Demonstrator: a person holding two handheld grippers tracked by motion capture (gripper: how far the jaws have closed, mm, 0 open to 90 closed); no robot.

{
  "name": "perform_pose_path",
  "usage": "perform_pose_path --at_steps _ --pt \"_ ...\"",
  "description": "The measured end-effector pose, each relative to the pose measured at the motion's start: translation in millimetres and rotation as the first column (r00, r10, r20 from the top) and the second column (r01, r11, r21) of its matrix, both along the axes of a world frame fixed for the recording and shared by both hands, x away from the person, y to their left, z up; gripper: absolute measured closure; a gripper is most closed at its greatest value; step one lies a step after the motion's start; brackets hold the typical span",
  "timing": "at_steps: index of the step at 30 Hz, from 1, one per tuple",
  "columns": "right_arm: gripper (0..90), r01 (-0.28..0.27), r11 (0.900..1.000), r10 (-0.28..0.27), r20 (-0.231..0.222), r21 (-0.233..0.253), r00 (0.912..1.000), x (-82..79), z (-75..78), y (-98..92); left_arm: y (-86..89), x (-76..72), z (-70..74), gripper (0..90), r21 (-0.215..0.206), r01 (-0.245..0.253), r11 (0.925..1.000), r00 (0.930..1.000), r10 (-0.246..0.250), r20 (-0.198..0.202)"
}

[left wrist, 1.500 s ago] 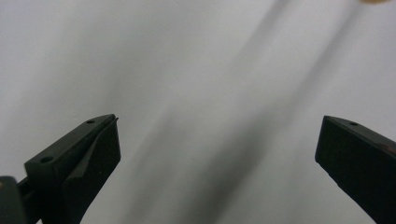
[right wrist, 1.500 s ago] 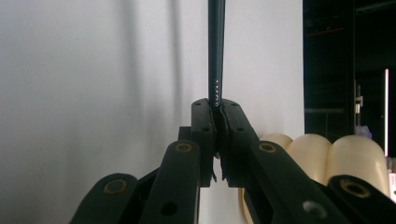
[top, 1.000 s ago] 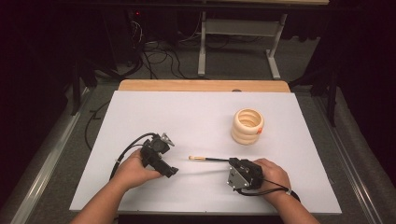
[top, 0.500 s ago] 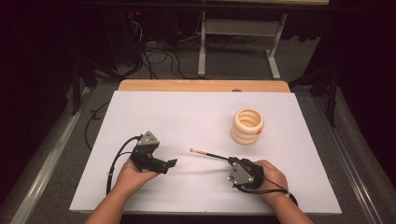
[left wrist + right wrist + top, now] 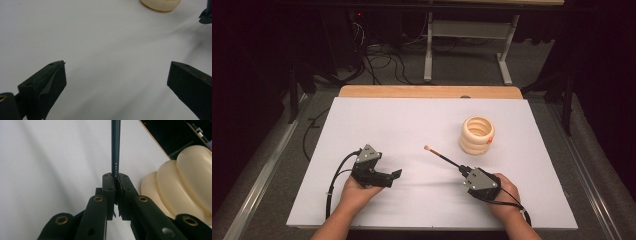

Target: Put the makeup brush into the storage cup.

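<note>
1. The right gripper (image 5: 464,171) is clamping the dark handle of a thin brush (image 5: 442,157) – in the right gripper view its jaws are pressing tight on the shaft (image 5: 115,150), so the pick-up looks done.
2. The brush is sticking out from the gripper toward the middle of the white board (image 5: 412,125), its pale tip (image 5: 426,148) pointing toward the far left corner; whether the tip is touching the surface cannot be told.
3. The cream ribbed holder (image 5: 477,135) is standing toward the right edge, just beyond the brush and apart from it. Its opening is looking empty – so putting the brush inside is likely the part left.
4. The left gripper (image 5: 393,175) is resting near the front left corner, its jaws spread wide over bare board in the left gripper view and gripping nothing.
</note>
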State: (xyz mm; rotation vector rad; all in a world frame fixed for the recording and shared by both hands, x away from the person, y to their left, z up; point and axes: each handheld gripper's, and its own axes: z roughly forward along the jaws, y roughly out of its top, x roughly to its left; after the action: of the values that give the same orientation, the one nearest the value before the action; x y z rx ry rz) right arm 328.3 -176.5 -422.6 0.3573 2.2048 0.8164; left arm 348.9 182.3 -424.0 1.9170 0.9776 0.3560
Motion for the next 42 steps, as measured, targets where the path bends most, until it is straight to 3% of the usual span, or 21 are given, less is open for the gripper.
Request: perform_pose_path --at_steps 20,30,40,42 --pt "87.5 0.040 0.991 -0.032 -0.065 0.126 0.9974 2.7 1.4 -12.6 3.2 -4.3 -1.6 2.7 -0.048 -0.016 0.9987 0.9996 0.017 0.024" --pt "87.5 0.061 0.978 -0.040 -0.106 0.199 0.9935 4.9 3.2 -14.1 2.9 -3.4 -3.6 2.6 -0.069 -0.012 0.9976 0.9998 0.013 0.016" --pt "87.6 0.054 0.963 -0.020 -0.131 0.263 0.9912 6.7 5.5 -12.3 0.5 -5.7 -2.6 3.3 -0.081 0.019 0.9965 0.9989 -0.016 0.044" --pt "87.5 0.062 0.954 -0.017 -0.152 0.292 0.9883 6.8 6.2 -11.5 0.4 -5.9 -2.4 3.2 -0.085 0.021 0.9962 0.9988 -0.017 0.046"
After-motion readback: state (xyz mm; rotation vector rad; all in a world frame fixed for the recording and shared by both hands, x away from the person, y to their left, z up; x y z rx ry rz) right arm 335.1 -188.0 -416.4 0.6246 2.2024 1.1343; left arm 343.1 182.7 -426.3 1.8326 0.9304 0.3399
